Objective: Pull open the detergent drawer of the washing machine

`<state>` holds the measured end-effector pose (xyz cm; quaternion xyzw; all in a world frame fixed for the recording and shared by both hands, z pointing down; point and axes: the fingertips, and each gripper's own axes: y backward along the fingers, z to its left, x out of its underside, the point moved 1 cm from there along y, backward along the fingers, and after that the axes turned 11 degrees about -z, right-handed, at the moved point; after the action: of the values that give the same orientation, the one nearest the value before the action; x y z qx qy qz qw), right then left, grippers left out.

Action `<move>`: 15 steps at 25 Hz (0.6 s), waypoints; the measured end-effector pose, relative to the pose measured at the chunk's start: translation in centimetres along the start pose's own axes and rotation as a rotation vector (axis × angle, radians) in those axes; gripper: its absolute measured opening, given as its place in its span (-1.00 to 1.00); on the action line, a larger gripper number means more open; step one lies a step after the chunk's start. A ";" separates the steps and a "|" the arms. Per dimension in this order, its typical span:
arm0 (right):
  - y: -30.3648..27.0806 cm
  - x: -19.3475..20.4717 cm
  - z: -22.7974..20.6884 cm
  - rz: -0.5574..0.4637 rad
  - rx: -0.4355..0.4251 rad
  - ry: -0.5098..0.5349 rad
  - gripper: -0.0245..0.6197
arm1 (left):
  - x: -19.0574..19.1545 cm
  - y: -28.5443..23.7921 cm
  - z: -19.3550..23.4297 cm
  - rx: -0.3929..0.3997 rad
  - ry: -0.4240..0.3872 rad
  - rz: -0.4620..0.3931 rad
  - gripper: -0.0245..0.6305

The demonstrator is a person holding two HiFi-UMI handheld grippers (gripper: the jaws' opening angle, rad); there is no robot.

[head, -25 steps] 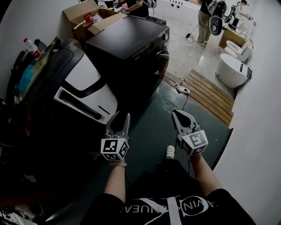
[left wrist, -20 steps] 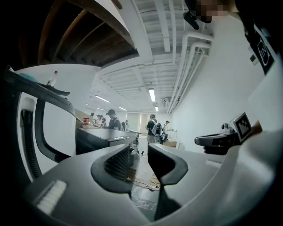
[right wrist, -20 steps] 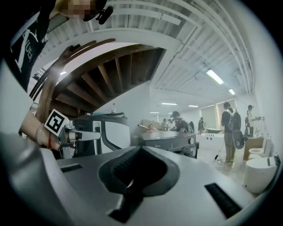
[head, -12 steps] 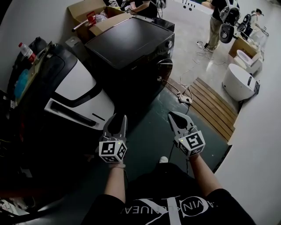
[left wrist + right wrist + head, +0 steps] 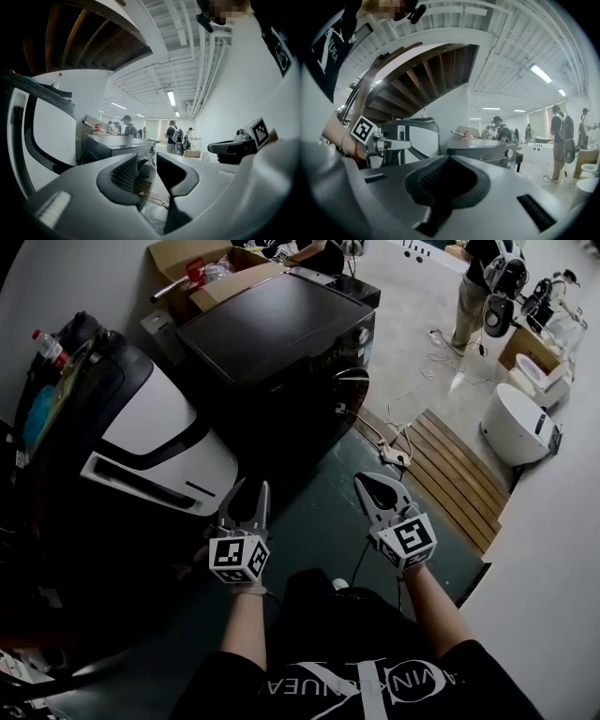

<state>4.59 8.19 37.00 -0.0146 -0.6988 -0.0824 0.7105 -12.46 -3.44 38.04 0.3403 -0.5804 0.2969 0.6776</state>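
The washing machine (image 5: 281,334) is shown well ahead of the spread, empty left gripper (image 5: 249,489) and the pressed-together right gripper (image 5: 370,486), its front judged nearer the latter.

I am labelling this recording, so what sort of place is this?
Probably an appliance workshop or test hall: a dark washing machine, white toilets on the bare floor, open cardboard boxes.

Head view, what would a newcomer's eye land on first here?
Low in the middle, the left gripper has its jaws apart and empty, and the right gripper has its jaws together. Beyond them the dark washing machine stands at top centre, untouched, with a glossy black-and-white appliance to its left.
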 end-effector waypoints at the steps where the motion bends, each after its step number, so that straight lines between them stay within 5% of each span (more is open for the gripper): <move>1: 0.0 0.2 -0.2 -0.001 -0.002 -0.005 -0.89 | 0.1 -0.2 0.0 -0.001 -0.002 0.002 -0.55; 15: -2.6 1.6 -5.5 0.018 -0.030 -0.009 -0.89 | 2.5 -5.6 -0.2 -0.040 0.007 0.022 -0.55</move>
<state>9.68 4.68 38.19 -0.0318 -0.7006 -0.0865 0.7076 -7.49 -6.62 39.82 0.3191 -0.5878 0.2937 0.6829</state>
